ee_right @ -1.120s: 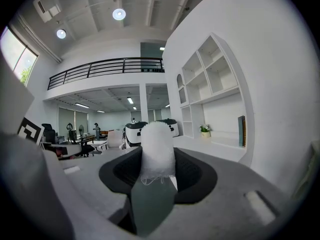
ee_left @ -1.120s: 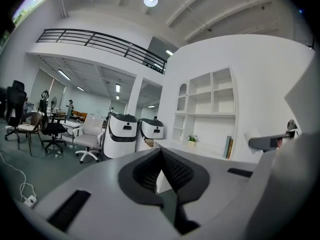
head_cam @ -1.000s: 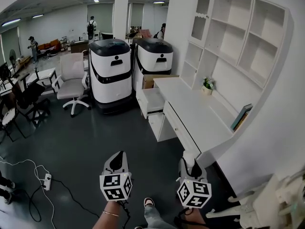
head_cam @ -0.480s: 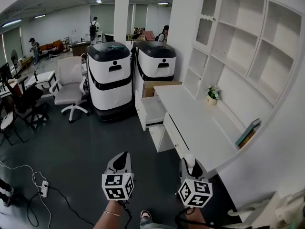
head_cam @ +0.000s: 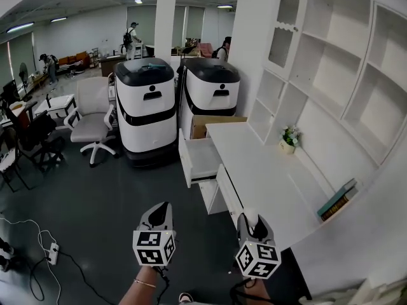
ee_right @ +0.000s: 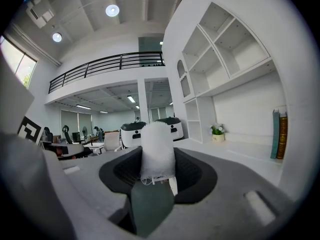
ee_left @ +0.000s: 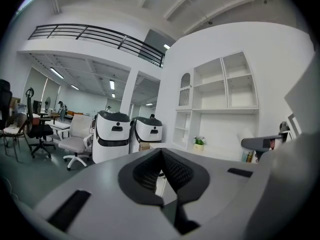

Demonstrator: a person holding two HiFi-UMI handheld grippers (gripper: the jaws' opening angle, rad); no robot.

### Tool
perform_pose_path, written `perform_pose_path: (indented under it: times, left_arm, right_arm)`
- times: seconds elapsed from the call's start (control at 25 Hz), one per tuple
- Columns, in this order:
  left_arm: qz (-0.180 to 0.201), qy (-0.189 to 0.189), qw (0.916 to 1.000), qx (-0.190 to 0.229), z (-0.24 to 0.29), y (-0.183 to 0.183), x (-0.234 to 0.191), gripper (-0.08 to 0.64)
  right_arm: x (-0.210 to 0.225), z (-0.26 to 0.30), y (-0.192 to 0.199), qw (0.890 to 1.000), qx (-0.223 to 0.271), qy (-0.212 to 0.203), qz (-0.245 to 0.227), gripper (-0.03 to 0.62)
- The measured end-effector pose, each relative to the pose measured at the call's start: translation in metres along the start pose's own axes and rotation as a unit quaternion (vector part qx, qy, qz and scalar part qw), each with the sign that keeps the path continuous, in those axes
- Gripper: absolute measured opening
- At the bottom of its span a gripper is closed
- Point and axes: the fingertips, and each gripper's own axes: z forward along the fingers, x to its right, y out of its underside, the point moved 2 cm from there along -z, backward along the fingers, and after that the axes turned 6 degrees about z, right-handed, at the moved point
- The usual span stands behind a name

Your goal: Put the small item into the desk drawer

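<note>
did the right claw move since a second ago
Yes, forward: the right claw, shut on the white item, is now closer to the open drawer of the desk.

Mostly hidden or cut off
The item (head_cam: pixel 251 214) shows only a white tip past the right gripper (head_cam: pixel 252 221); the left forearm (head_cam: pixel 145 289) leaves the bottom edge; far people (head_cam: pixel 132 35) are too small.

The head view looks forward and steeply down from above the left tool (head_cam: pixel 161 206) and right tool (head_cam: pixel 250 216). Each tool's own camera sits close behind its jaws, looking along them. All three share the worktop (head_cam: pixel 254 164), shelves (head_cam: pixel 331 81) and potted plant (head_cam: pixel 289 136).
</note>
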Motion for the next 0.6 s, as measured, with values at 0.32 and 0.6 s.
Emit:
perform_pose_path:
  times: [0.32, 0.6]
  left_arm:
    - [0.018, -0.014, 0.9995, -0.023, 0.039, 0.004, -0.013, -0.002]
    - [0.011, -0.013, 0.9994, -0.029, 0.090, 0.007, -0.032, -0.002]
  right_arm:
    - [0.017, 0.043, 0.004, 1.000, -0.011, -0.001, 0.021, 0.179]
    - [0.035, 0.085, 0.000, 0.999, -0.010, 0.019, 0.026, 0.179]
